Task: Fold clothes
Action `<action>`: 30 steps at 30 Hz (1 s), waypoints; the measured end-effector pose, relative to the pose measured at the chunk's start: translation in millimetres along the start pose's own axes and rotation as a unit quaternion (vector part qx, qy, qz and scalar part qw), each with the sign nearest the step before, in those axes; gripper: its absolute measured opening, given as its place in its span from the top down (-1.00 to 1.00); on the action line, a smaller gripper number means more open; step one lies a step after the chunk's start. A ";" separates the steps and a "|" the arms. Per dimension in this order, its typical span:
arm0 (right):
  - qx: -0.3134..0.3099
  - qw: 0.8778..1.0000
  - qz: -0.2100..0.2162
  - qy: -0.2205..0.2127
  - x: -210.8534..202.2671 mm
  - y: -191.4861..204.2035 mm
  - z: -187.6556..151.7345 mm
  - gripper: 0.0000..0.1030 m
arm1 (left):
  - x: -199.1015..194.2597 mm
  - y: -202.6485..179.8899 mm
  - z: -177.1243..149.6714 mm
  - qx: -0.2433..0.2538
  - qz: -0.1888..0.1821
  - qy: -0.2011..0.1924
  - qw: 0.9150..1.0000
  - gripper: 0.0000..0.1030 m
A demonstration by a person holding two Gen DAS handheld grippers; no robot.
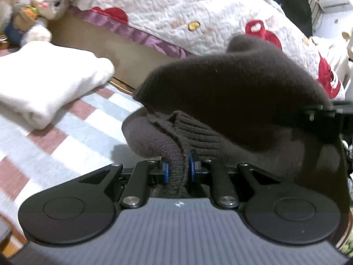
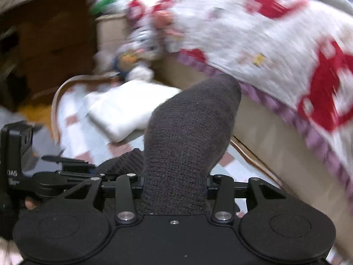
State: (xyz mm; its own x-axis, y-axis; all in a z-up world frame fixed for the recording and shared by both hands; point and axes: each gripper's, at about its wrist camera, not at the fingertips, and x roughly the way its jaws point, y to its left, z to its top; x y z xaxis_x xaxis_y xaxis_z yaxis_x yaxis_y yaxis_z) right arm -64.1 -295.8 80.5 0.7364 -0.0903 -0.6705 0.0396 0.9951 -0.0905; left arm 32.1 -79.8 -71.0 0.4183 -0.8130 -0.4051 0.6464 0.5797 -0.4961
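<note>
Both tongs clamp the dark brown knitted garment (image 1: 231, 92): left tongs (image 1: 178, 169) pinch its ribbed edge, right tongs (image 2: 174, 183) grip a thick bunch; folded white cloth (image 1: 44, 84) lies ahead-left.

— What lies under everything here?

— A checked blanket (image 1: 72, 130) in pale blue, white and dusty-pink squares, spread flat across the lower left.

— And behind it?

— A quilt (image 1: 198, 15), white with red shapes and a purple border, draping over a tan surface that runs diagonally through the left wrist view (the right wrist view shows the same quilt (image 2: 275, 44), badly blurred).

— Anything in the corner?

— A grey plush rabbit (image 1: 47, 0) with pink nose, top left. In the right wrist view, a brown cardboard box (image 2: 50, 33) stands at upper left.
</note>
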 end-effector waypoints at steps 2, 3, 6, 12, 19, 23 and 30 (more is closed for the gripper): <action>-0.031 0.999 0.015 0.012 -5.8 11.9 15.5 0.10 | -18.4 -2.5 -0.6 -0.006 0.005 -0.013 1.000 0.70; -0.046 0.999 0.022 0.018 -8.8 17.8 23.3 0.10 | -27.6 -4.8 0.8 -0.003 0.009 -0.020 1.000 0.70; -0.091 0.994 0.045 0.036 -17.5 35.6 46.6 0.11 | -56.8 -9.9 10.0 0.000 0.032 -0.041 0.999 0.70; -0.144 0.985 0.085 0.034 -20.8 59.8 80.6 0.11 | -106.3 -8.2 22.2 -0.002 0.077 -0.082 0.994 0.70; -0.133 0.983 0.122 -0.040 3.0 66.4 95.9 0.12 | -120.0 19.1 63.8 0.019 0.131 -0.103 0.986 0.70; -0.107 0.980 0.140 -0.097 29.6 63.3 115.2 0.12 | -112.2 47.2 120.4 0.055 0.158 -0.104 0.980 0.70; 0.051 0.966 0.145 -0.206 140.2 33.3 158.0 0.12 | -44.1 118.9 262.6 0.116 0.213 -0.057 0.968 0.70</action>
State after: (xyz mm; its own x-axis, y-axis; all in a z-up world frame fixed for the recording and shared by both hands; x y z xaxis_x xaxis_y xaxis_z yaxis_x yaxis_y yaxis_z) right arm 147.2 -268.9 99.8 0.9319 0.1967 -0.3049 -0.1590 0.9767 0.1441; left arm 258.0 10.7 89.6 0.7375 -0.5111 -0.4415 0.5202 0.8467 -0.1113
